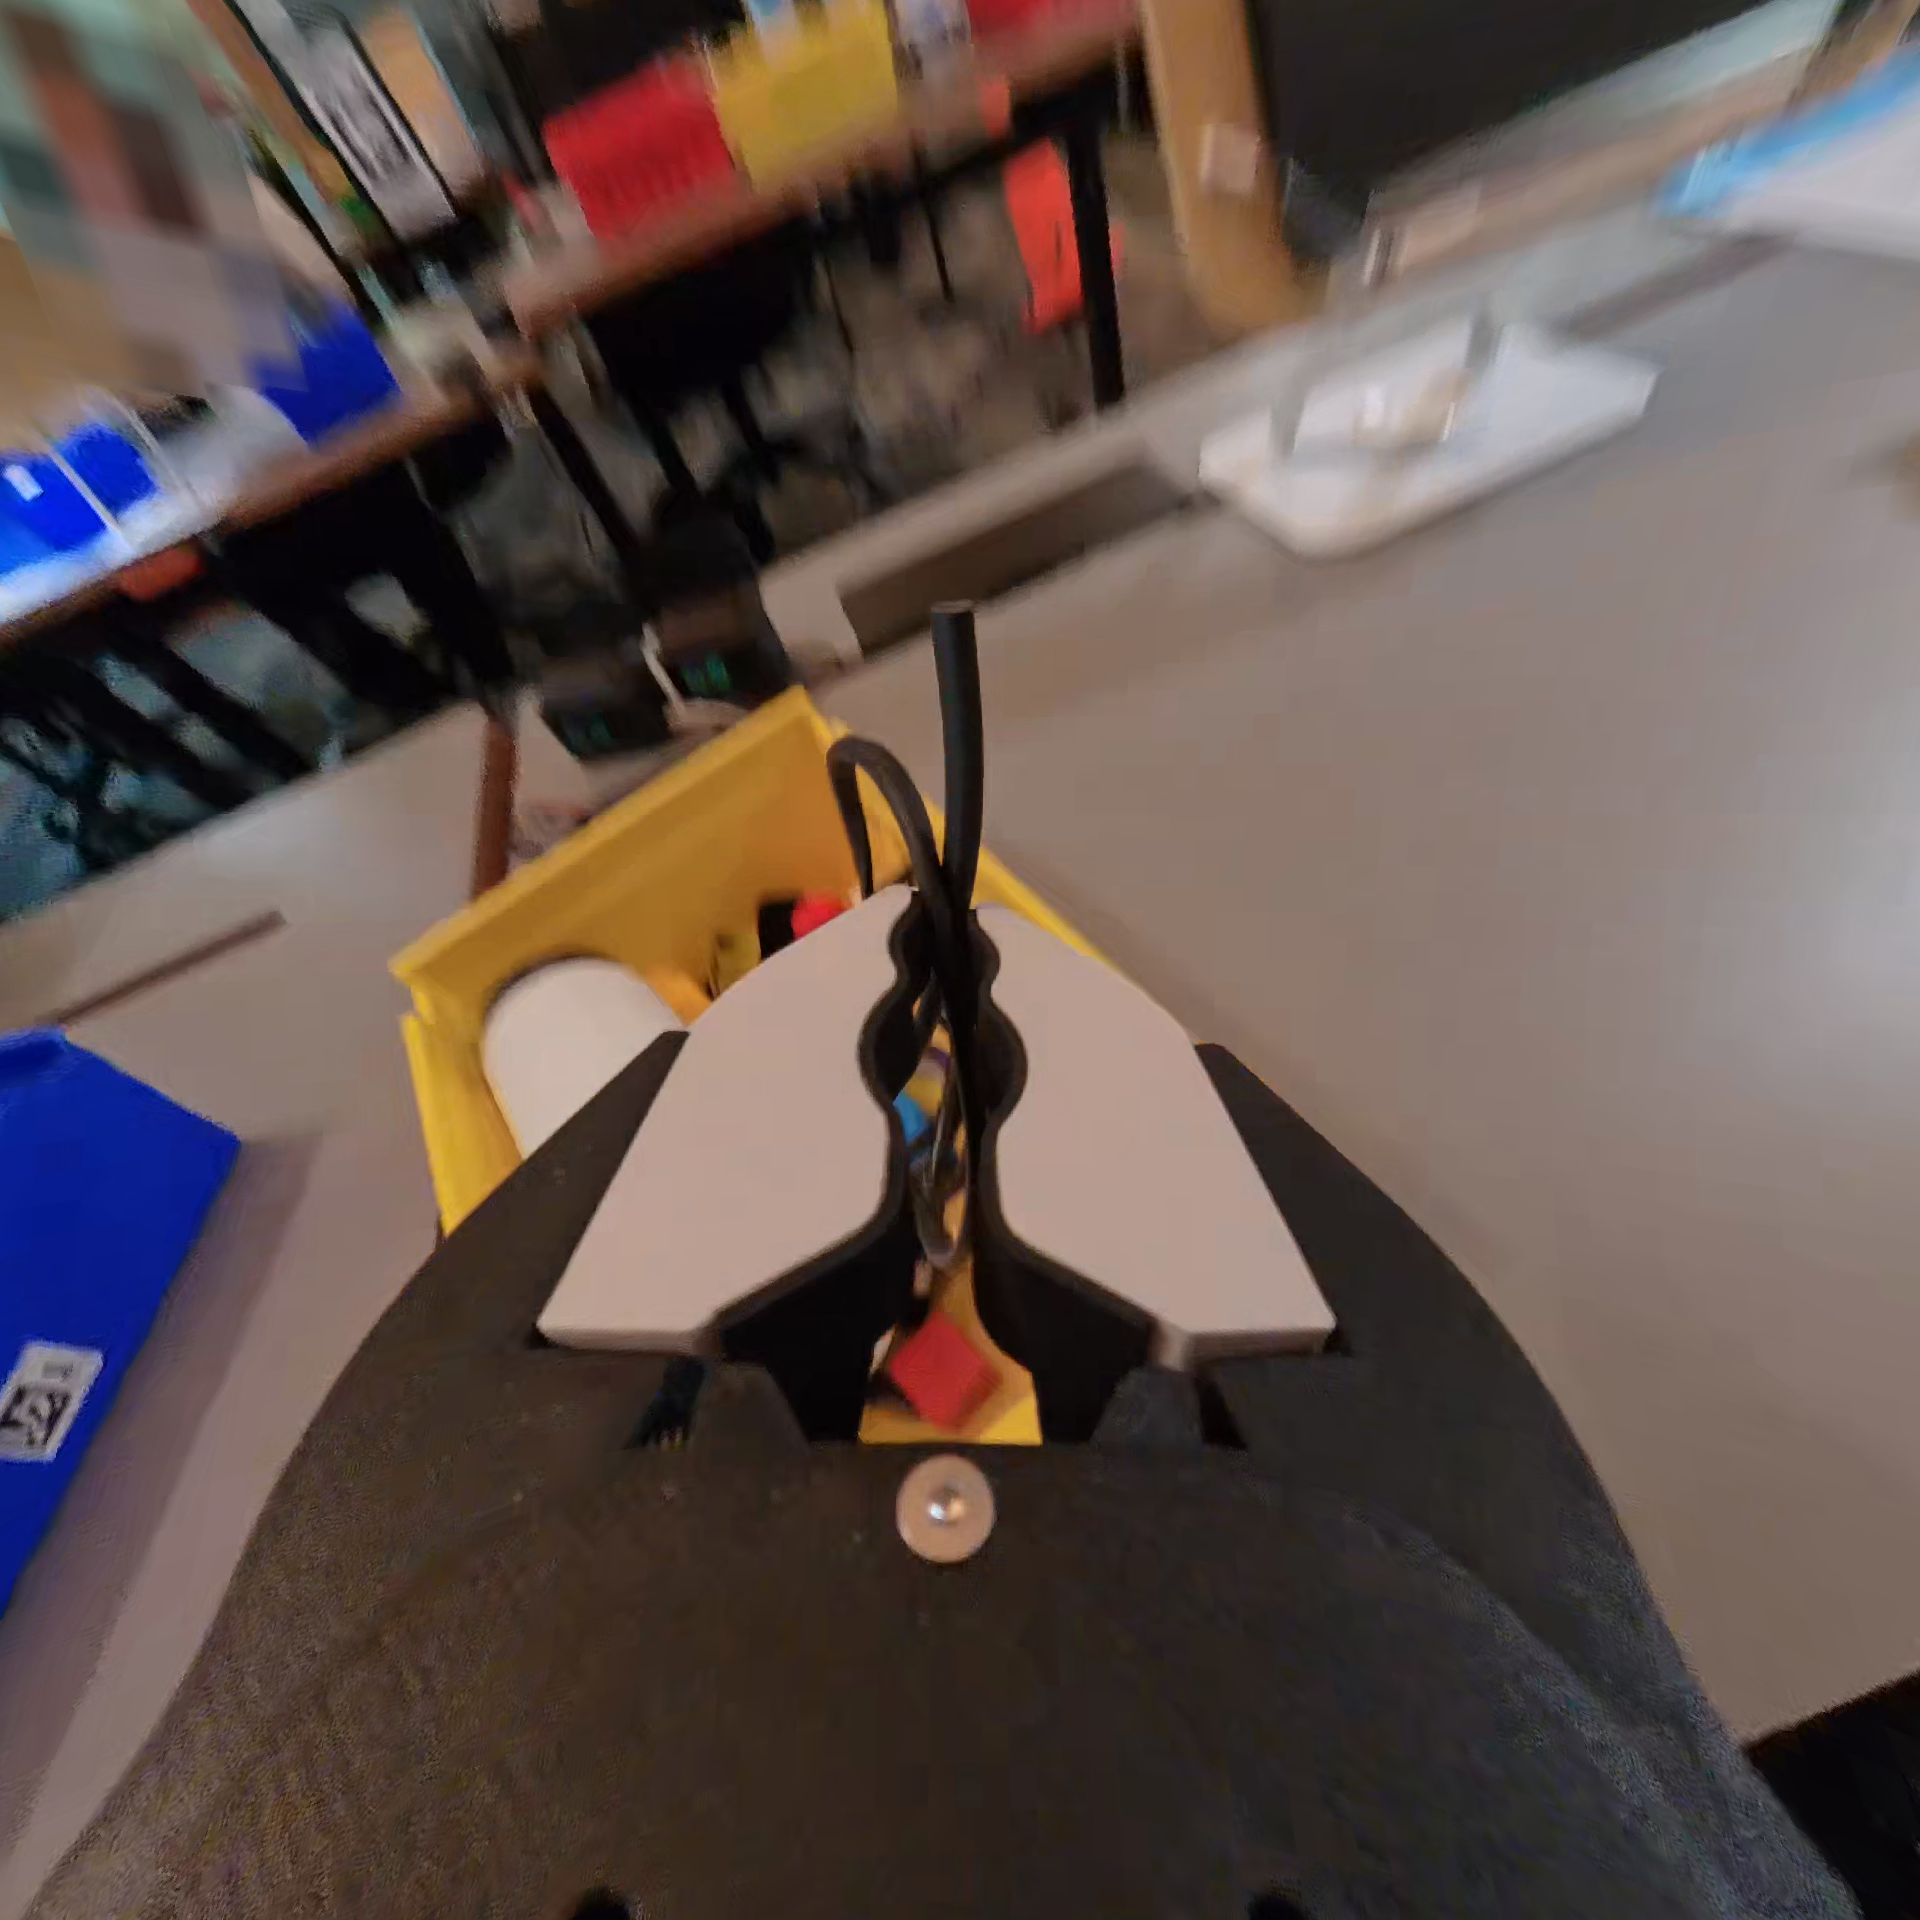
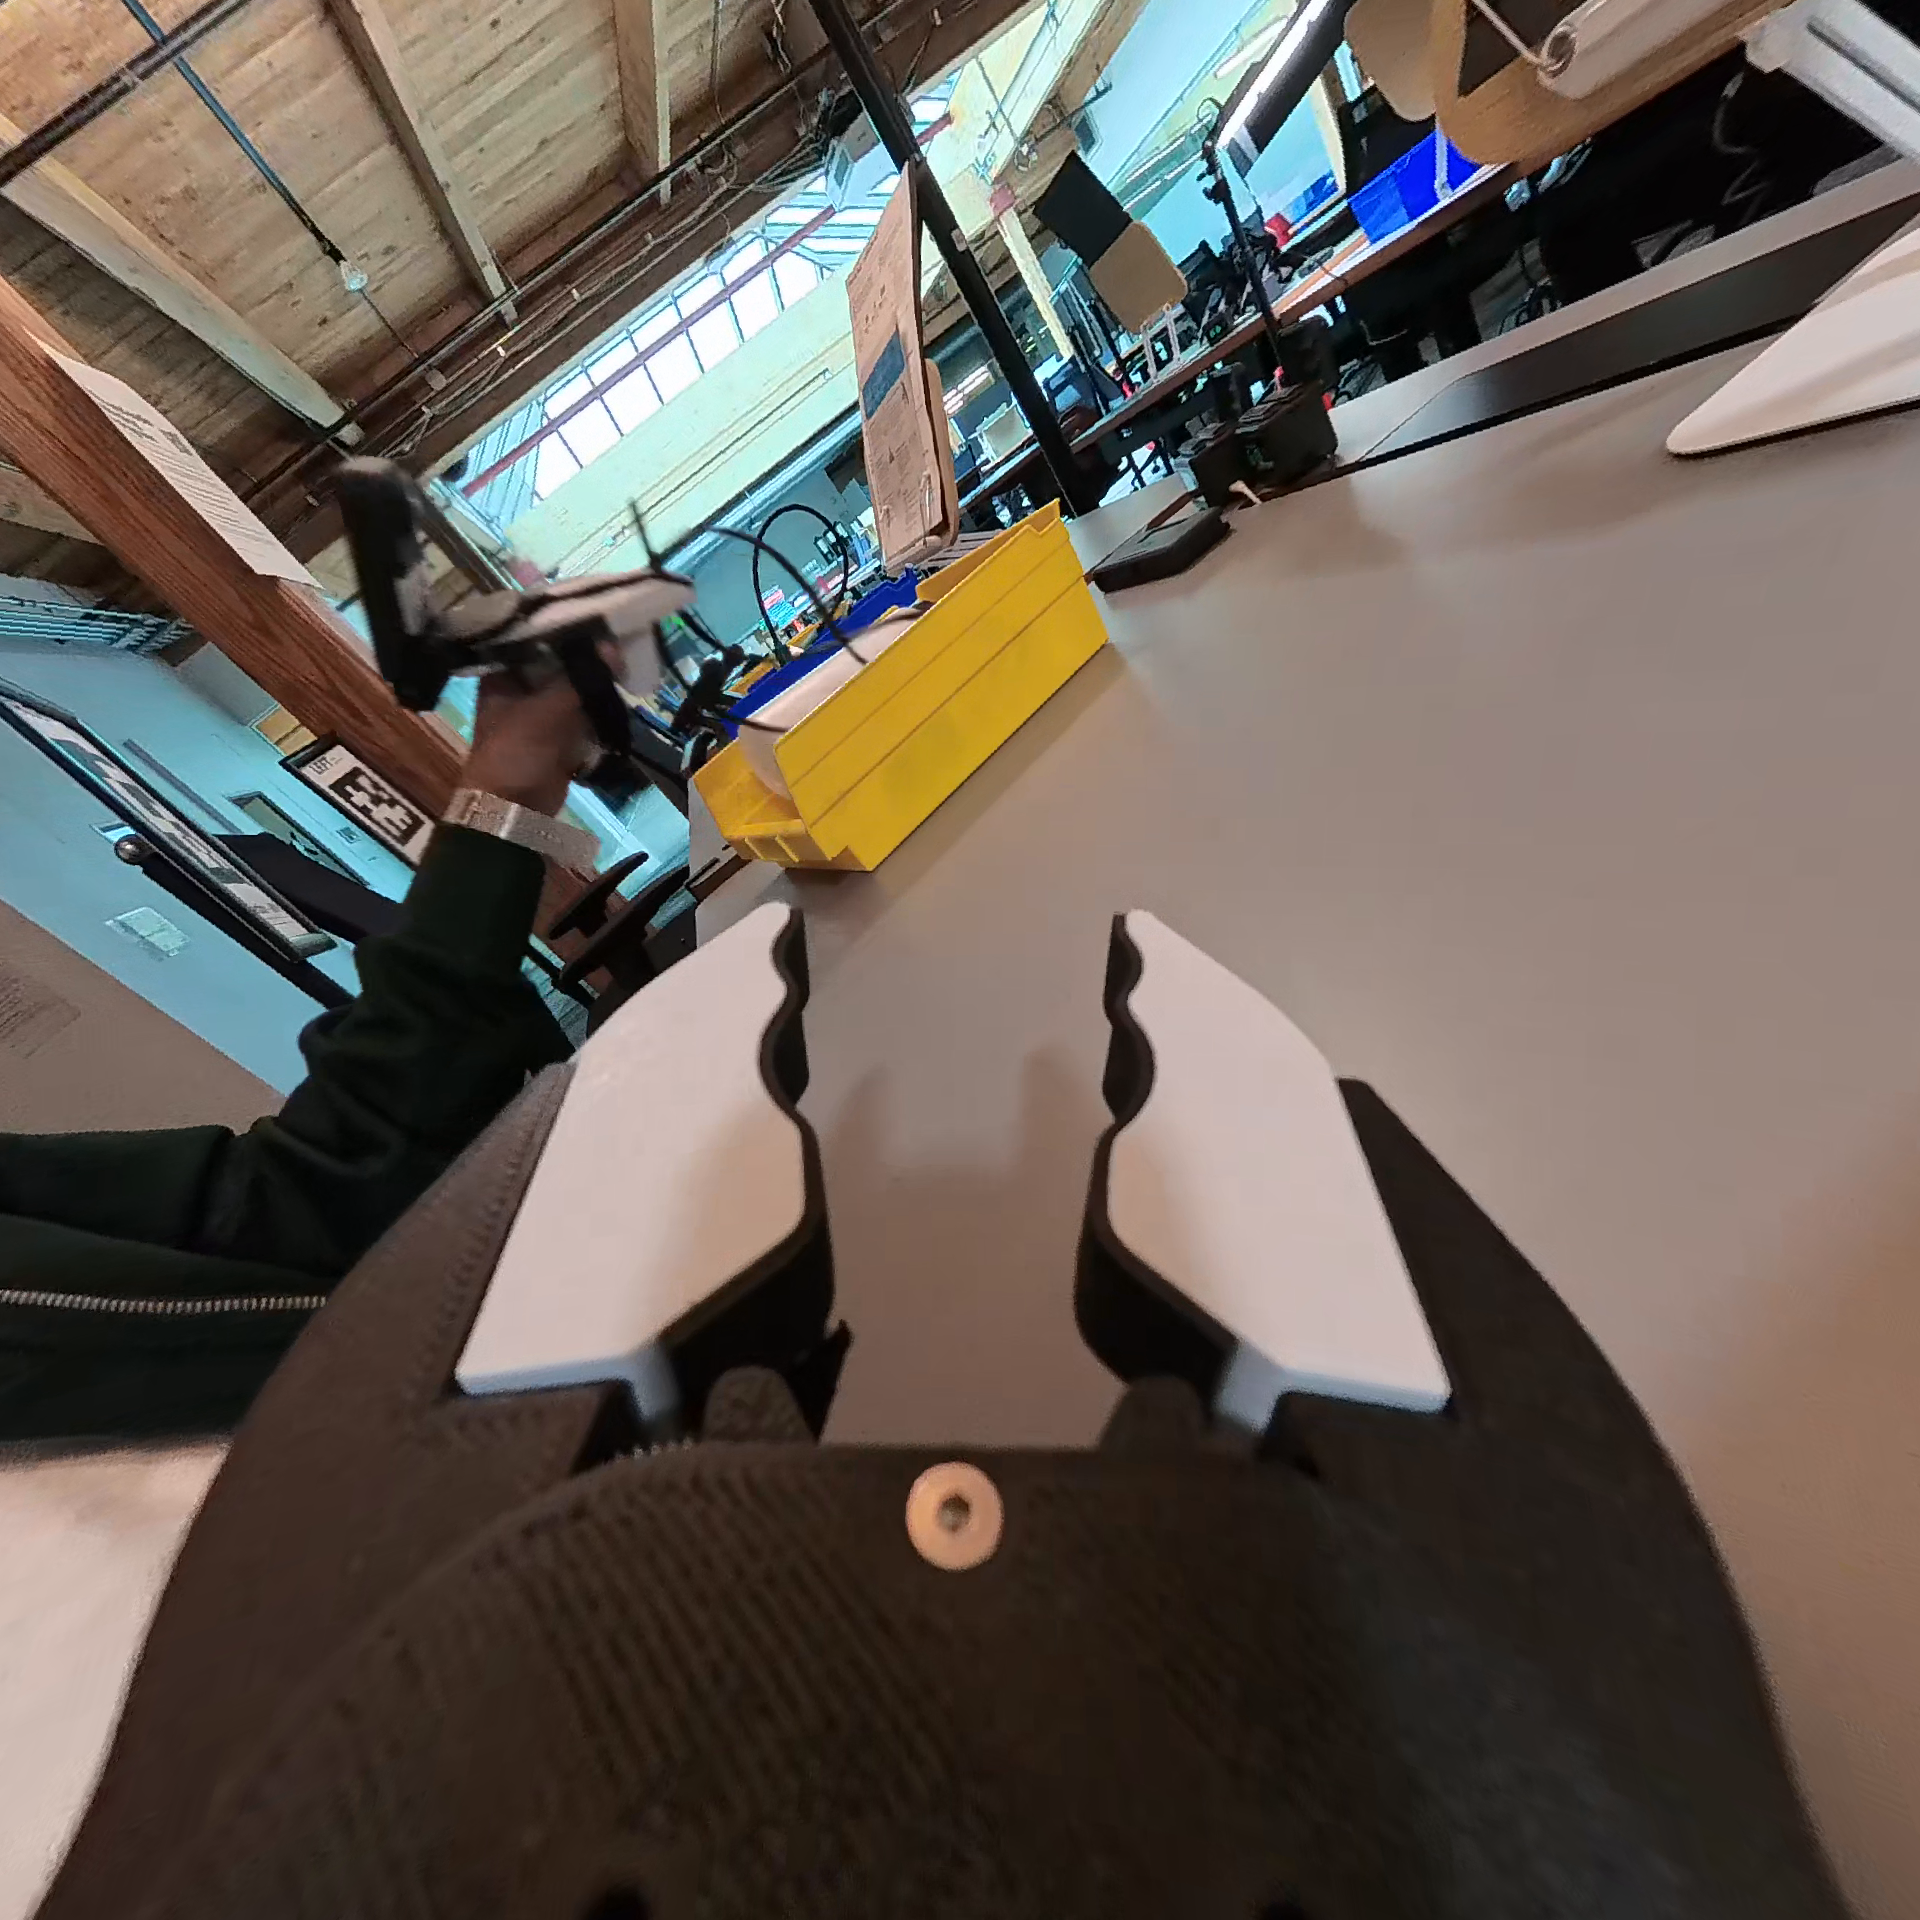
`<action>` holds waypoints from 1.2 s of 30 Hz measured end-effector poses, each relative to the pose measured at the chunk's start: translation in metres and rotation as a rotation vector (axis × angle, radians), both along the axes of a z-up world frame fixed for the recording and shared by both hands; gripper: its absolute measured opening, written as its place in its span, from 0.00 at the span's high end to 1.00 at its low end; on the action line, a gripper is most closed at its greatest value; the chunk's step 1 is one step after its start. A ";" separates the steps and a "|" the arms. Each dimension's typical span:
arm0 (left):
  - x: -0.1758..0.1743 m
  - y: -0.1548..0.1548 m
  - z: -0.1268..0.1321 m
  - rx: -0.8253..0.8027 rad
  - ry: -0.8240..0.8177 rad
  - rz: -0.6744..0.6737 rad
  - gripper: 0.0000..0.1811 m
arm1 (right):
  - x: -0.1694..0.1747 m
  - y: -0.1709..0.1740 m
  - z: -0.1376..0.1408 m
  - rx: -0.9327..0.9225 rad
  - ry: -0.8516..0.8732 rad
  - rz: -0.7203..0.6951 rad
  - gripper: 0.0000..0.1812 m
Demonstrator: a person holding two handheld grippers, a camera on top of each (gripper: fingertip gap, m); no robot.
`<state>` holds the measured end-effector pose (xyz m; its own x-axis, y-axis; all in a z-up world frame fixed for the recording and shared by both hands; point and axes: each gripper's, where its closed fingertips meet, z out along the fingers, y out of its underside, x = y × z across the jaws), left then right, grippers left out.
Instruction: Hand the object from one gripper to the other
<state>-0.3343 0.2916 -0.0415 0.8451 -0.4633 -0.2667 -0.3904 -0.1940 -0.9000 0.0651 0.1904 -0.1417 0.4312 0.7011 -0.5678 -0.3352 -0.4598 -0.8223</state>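
**Black cable in left gripper, above yellow bin**

Item 1. The left gripper (image 1: 940, 935), black body with pale grey finger plates, is closing its wavy-edged jaws down to a narrow gap and pinching a thin black rubber-coated cable (image 1: 957, 790). One cut end is sticking up straight past the fingertips; a loop is curling out beside it to the left. More of the cable is hanging down between the jaws.

Item 2. The yellow plastic storage bin (image 1: 644, 883) is sitting on the grey table (image 1: 1455, 935) directly below the left gripper. It is holding a white cylinder (image 1: 566, 1049), a red square block (image 1: 940, 1371) and other small coloured pieces too hidden to identify.

Item 3. A blue plastic bin (image 1: 94, 1247) is standing on the table to the left of the yellow one.

Item 4. The right gripper (image 2: 956, 925), same build, is hovering low over bare table with its jaws spread wide and nothing between them, well apart from the yellow bin. In its view the left gripper is appearing blurred, raised above the bin's near-left end, held by a hand (image 2: 520, 743) in a dark sleeve (image 2: 416, 1039).
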 end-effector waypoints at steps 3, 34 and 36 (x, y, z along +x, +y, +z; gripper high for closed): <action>0.003 -0.027 0.062 0.187 -0.157 -0.058 0.97 | 0.000 0.000 0.000 -0.004 0.003 0.000 0.69; 0.335 -0.164 0.019 -0.183 -0.234 -1.001 0.97 | -0.082 -0.042 0.035 0.661 -0.449 0.078 0.61; 0.340 -0.168 0.019 -0.194 -0.280 -0.983 0.97 | -0.093 -0.044 0.033 0.654 -0.441 0.103 0.62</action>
